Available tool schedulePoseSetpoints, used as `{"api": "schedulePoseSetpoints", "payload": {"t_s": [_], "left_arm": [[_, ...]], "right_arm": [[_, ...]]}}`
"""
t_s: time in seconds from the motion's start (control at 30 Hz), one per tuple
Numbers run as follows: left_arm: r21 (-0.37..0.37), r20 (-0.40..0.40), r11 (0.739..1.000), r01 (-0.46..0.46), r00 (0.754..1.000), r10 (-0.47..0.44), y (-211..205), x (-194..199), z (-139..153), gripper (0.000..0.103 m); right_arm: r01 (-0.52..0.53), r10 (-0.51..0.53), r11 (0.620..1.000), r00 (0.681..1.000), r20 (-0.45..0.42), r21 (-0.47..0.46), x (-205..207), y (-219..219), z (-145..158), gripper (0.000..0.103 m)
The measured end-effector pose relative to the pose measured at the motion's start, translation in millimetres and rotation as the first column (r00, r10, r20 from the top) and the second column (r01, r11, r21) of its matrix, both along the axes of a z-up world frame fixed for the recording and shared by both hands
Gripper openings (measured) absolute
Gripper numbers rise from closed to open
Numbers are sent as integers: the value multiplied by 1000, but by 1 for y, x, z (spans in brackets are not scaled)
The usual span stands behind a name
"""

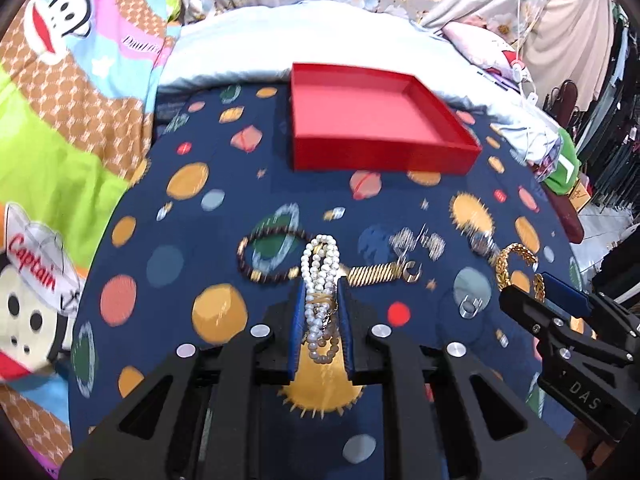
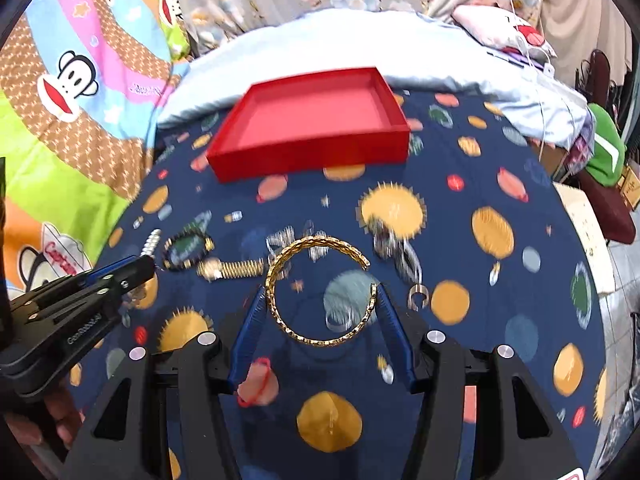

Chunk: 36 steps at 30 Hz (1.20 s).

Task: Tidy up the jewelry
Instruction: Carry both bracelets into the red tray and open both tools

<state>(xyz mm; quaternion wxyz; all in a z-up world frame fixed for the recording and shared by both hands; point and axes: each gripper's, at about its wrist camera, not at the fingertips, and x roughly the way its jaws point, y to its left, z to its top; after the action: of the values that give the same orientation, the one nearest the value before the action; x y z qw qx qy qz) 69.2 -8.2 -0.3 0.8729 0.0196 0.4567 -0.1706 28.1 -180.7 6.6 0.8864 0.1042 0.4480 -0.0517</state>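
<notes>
My left gripper (image 1: 320,292) is shut on a white pearl bracelet (image 1: 320,276) and holds it just above the cloth. My right gripper (image 2: 320,300) is shut on a gold braided bangle (image 2: 320,292); it also shows in the left wrist view (image 1: 516,264). The empty red tray (image 1: 372,112) stands at the back of the table, also in the right wrist view (image 2: 308,120). On the cloth lie a dark bead bracelet (image 1: 264,256), a gold watch (image 1: 380,272), a silver watch (image 2: 396,248) and a small ring (image 2: 418,298).
The table wears a dark blue planet-print cloth (image 1: 192,240). A pale blue pillow (image 1: 280,36) lies behind the tray. Cartoon bedding (image 1: 60,120) is at the left. Clutter and a green item (image 2: 604,148) sit at the right edge.
</notes>
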Motion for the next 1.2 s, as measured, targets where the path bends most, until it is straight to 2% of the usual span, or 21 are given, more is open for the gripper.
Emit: {"api": "schedulePoseSetpoints", "payload": {"t_s": [0.23,0.3,0.43,0.5,0.6,0.77,0.9,1.07,1.1,1.2], "left_arm": [[-55,47,998,43,998,-40,-27,61,31,15],[-74,62,996,53,997,-49,-39,86,40,15],[-66,89,996,67,994,-61,-66,143,45,16],[-49,95,997,65,994,-60,-77,168,42,16],[-51,58,997,61,997,-58,-89,211,27,16],[-56,7,997,59,998,-59,-104,266,-2,16],[-31,-8,998,53,999,-53,-113,293,-19,16],[8,18,997,73,997,-73,-126,304,-30,16],[11,16,997,72,997,-72,-127,306,-32,18],[18,4,998,63,998,-63,-130,310,-37,43]], "right_arm": [[-18,18,1000,998,62,9,60,-30,27,55],[-12,10,1000,997,78,17,88,-44,33,55],[0,-3,999,997,83,39,150,-66,37,55],[-7,2,998,998,66,65,186,-76,33,55],[-10,7,995,1000,27,104,234,-89,21,55],[-12,15,992,1000,-24,124,293,-98,-5,55],[-6,14,990,998,-54,140,323,-103,-23,55],[3,7,992,997,-81,122,342,-107,-39,55],[5,5,993,997,-82,118,344,-108,-42,56],[-9,15,997,997,-74,75,346,-105,-46,57]]}}
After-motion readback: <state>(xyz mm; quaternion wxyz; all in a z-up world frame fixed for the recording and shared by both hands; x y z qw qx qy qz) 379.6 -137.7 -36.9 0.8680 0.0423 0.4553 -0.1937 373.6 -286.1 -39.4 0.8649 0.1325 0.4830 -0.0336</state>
